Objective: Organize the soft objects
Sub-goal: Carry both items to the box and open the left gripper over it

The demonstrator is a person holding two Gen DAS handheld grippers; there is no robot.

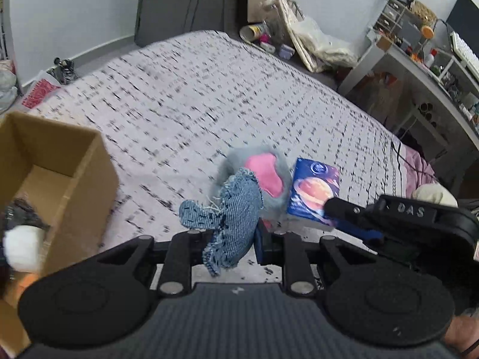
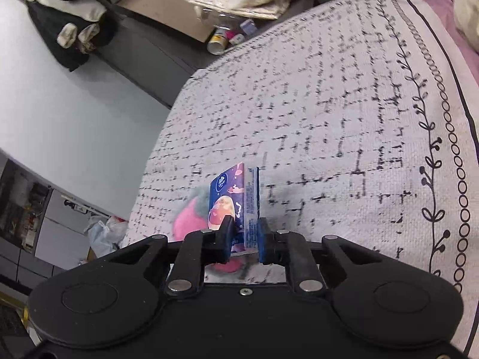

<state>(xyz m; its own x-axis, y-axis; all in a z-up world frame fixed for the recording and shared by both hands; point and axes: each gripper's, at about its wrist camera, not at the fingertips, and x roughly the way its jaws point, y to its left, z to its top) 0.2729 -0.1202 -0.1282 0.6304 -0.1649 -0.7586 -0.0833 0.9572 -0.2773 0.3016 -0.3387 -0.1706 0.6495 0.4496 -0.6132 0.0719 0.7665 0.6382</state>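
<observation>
My left gripper (image 1: 230, 236) is shut on a frayed blue denim piece (image 1: 230, 218) that hangs between its fingers above the bed. Just beyond it lies a grey and pink plush toy (image 1: 263, 176). My right gripper (image 2: 245, 236) is shut on a blue tissue pack with a planet picture (image 2: 236, 206), held on edge over the bedspread. In the left wrist view the right gripper (image 1: 332, 206) comes in from the right, clamped on the same tissue pack (image 1: 314, 191). The pink plush (image 2: 188, 221) shows behind the pack in the right wrist view.
An open cardboard box (image 1: 60, 161) stands on the bed at the left, with a white soft item (image 1: 24, 248) and dark things inside. The patterned bedspread (image 1: 194, 98) stretches ahead. A cluttered desk (image 1: 419, 68) stands right of the bed; a pillow (image 2: 467, 15) lies at its head.
</observation>
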